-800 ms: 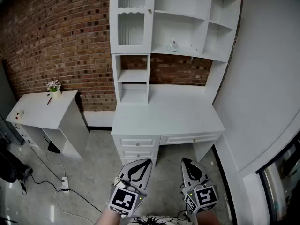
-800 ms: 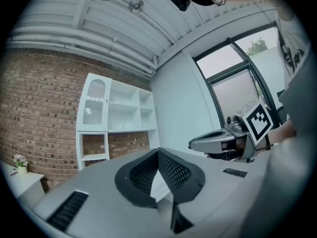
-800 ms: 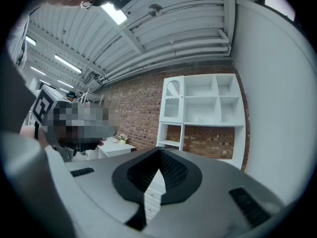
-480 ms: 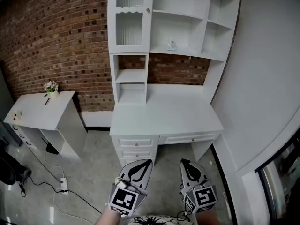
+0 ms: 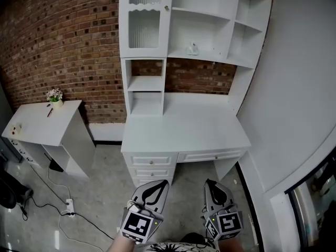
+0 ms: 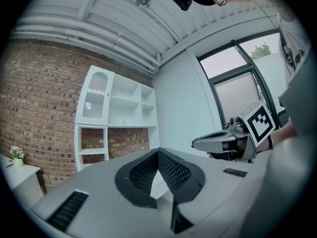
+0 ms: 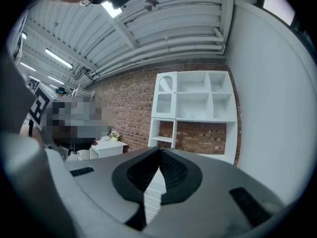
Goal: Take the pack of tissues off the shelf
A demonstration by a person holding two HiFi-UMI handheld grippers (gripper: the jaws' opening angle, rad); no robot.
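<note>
The pack of tissues [image 5: 193,49] is a small pale lump on the wide middle shelf of the white hutch [image 5: 210,56] above the desk. Both grippers hang low at the bottom of the head view, well short of the desk and far below that shelf. My left gripper [image 5: 164,183] is shut with nothing in it; in its own view the black pads meet at the tip [image 6: 158,152]. My right gripper [image 5: 208,182] is likewise shut and empty, its jaws closed together [image 7: 159,150]. It also shows from the side as the right gripper [image 6: 223,143] in the left gripper view.
The white desk [image 5: 184,127] has drawers [image 5: 153,160] facing me. A glass-door cabinet [image 5: 144,28] tops the hutch's left side. A small white side table [image 5: 39,125] with a flower pot [image 5: 53,95] stands left. Cables and a power strip [image 5: 69,202] lie on the floor. A white wall [image 5: 294,88] closes the right.
Both grippers stay shut in the same low spot. The head view has drifted slightly, so the desk and side table sit a little further left in the picture.
</note>
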